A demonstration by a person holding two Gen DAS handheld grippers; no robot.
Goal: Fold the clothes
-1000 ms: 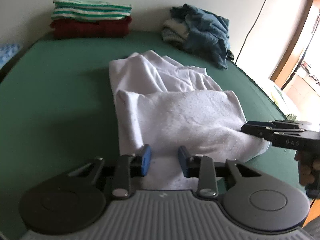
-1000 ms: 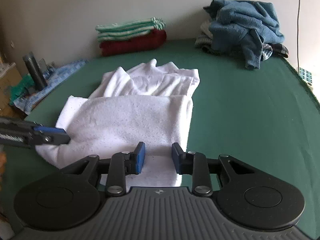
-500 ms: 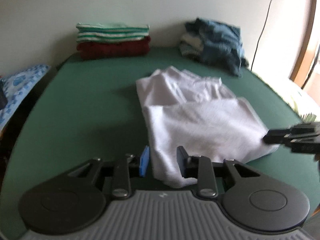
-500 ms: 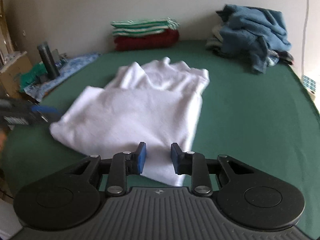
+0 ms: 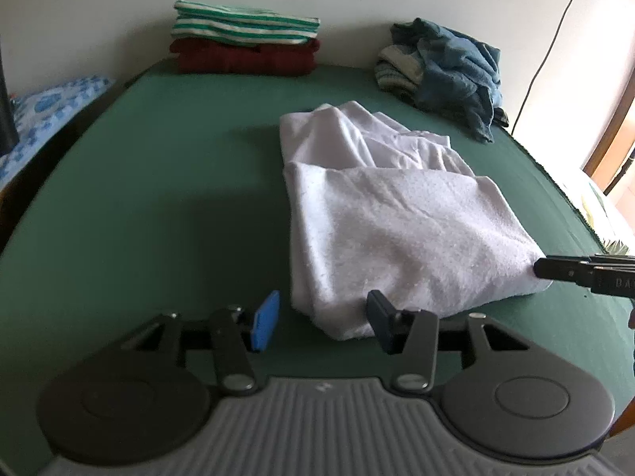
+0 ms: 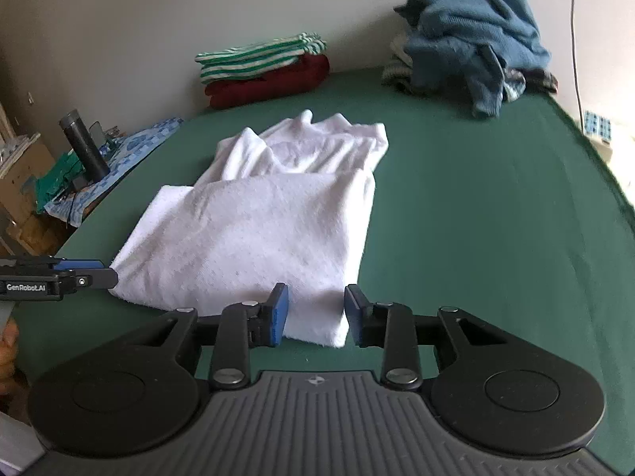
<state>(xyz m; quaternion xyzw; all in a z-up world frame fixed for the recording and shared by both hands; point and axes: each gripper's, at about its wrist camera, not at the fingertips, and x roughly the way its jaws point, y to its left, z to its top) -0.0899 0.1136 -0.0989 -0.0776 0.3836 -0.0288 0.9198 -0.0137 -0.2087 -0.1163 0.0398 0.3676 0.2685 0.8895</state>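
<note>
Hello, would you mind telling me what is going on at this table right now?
A person is folding clothes with a gripper in each hand. A white garment lies partly folded on the green table. The left gripper and right gripper sit at its two near corners, jaws opening, pads off the cloth. A folded stack and an unfolded blue heap wait at the far edge.

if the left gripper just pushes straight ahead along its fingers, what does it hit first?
Most likely the near corner of the folded white garment, already lying between the opening fingers of the left gripper; below it, the green tabletop.
</note>
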